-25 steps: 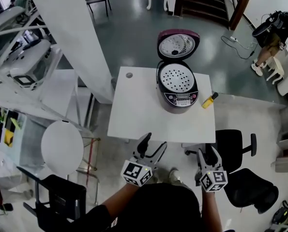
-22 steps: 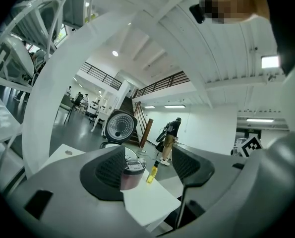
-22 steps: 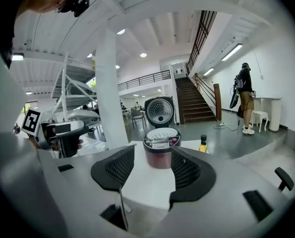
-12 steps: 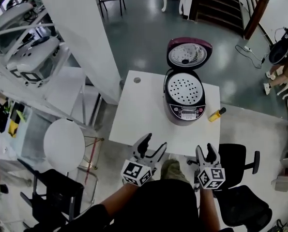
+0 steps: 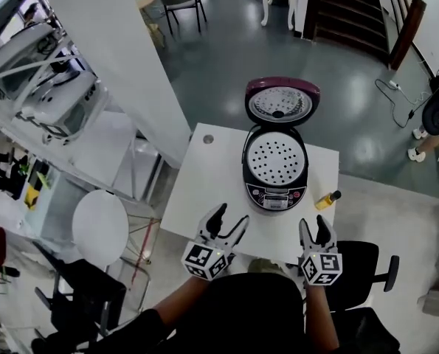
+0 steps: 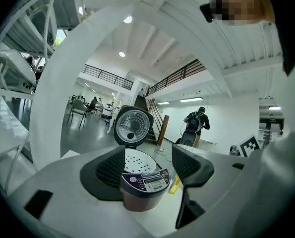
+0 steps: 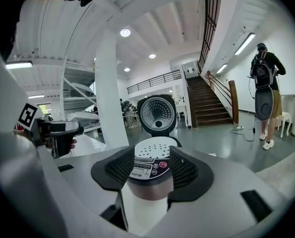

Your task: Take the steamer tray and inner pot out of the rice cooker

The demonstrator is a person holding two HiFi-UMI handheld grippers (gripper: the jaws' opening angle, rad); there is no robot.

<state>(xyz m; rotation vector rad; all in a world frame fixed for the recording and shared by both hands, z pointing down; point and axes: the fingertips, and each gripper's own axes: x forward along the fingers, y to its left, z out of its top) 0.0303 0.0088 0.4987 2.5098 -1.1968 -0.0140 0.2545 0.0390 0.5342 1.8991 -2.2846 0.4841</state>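
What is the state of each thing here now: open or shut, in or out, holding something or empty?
Lid: open, raised upright.
Steamer tray: seated in the cooker, not yet taken out.
Inner pot: hidden under the tray.
Bottle: on the table, apart from the cooker; standing or lying unclear.
Left gripper: open, empty.
Right gripper: open, empty.

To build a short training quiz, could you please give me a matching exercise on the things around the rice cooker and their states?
Things:
1. lid
2. steamer tray
3. yellow bottle
4. left gripper

States:
A. lying on the table
B. standing open
C. sitting in the cooker
D. jaws apart, empty

Pairs: 1-B, 2-C, 3-A, 4-D
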